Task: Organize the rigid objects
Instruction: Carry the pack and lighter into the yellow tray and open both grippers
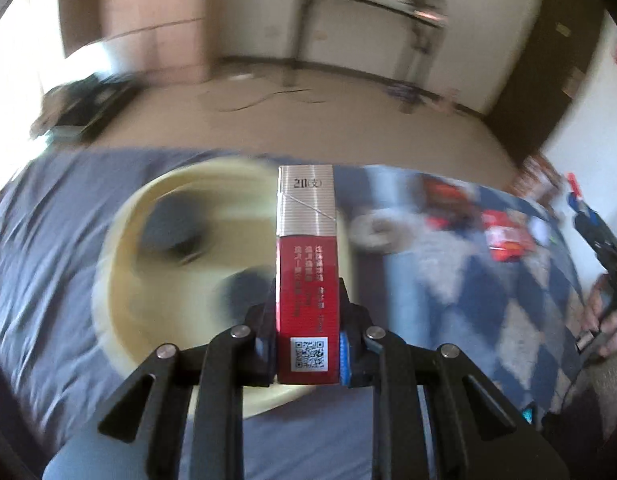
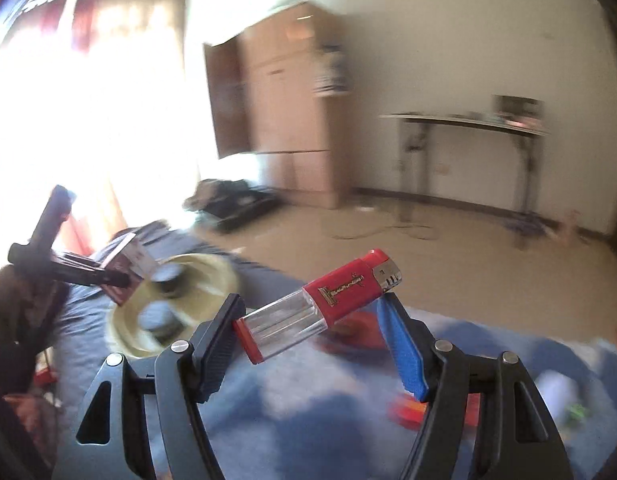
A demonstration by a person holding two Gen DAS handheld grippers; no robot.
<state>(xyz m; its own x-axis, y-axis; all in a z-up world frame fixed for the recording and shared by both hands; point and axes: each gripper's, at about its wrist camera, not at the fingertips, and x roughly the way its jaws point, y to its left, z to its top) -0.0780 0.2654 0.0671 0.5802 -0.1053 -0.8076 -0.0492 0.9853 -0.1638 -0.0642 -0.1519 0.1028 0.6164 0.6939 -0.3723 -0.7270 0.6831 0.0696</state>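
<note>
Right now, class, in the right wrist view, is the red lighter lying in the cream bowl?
No: the red lighter is held across the right hand-held gripper, above the bedspread and apart from the cream bowl.

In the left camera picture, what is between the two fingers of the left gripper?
In the left wrist view, a red cigarette pack stands clamped between the left gripper fingers, above the cream bowl.

Counts, both wrist views: one cigarette pack (image 1: 306, 264) is showing, one red lighter (image 2: 320, 306), one cream bowl (image 1: 120, 264) holding two dark round items (image 1: 172, 226), blurred. One white tape-like ring (image 1: 374, 226) is lying on the patterned cloth. Several red items are appearing there, too blurred to count.
</note>
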